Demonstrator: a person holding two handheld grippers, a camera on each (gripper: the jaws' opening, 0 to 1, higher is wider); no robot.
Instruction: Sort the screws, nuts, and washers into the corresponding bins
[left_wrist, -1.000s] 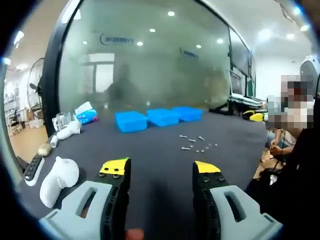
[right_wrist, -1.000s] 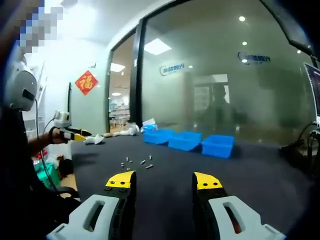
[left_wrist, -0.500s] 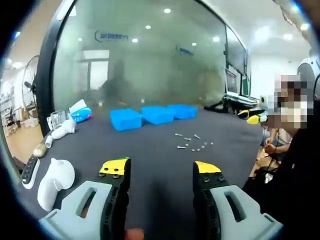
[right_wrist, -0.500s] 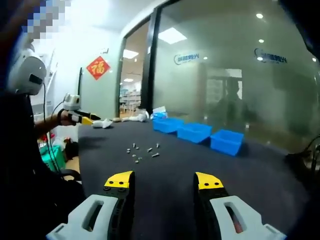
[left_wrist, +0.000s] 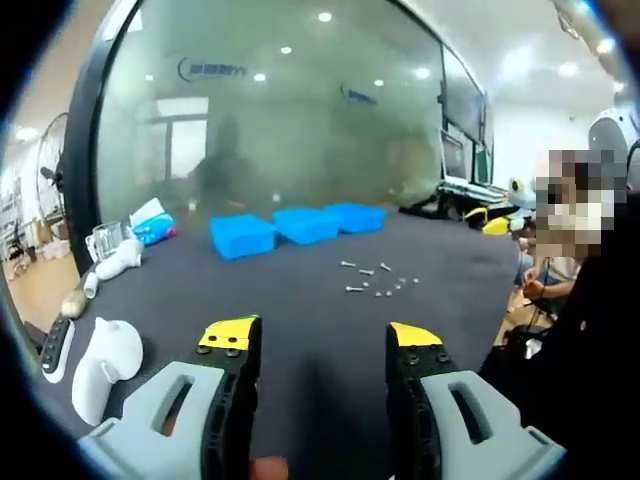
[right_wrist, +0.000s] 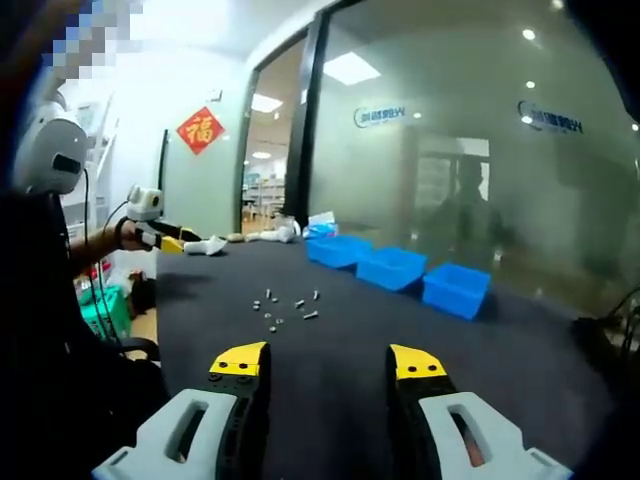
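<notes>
Frosted glass partition walls with ceiling-light reflections back a dark grey cloth-covered counter (left_wrist: 300, 300).

**Task items.** A loose cluster of small silver metal screws, nuts and washers (left_wrist: 375, 283) lies on the counter at mid-distance, ahead of both claws and well apart from them; in the right gripper view the same cluster (right_wrist: 290, 308) sits left of centre. Individual types cannot be told at this size. Three open blue plastic bins (left_wrist: 295, 226) stand in a row beyond the cluster, near the glass.

**Claw state.** The left claw (left_wrist: 322, 340) has its yellow-tipped jaws apart and holds nothing. The right claw (right_wrist: 328, 362) likewise stands with its jaws spread and empty. In the right gripper view the left claw is also seen at the far left (right_wrist: 160, 232), held in a person's hand.

**Handling judgement.** The fasteners are likely light, rigid and slippery, and prone to roll or skid on the cloth. Take a screw across its shank; nuts across opposite flats. Flat washers probably need tilting onto an edge first.

**Surroundings.** A white moulded object (left_wrist: 105, 362), a dark remote-like handset (left_wrist: 52, 347) and a blue-and-white pack (left_wrist: 150, 224) lie at the left edge, clear of the path. Nothing stands between cluster and bins.
</notes>
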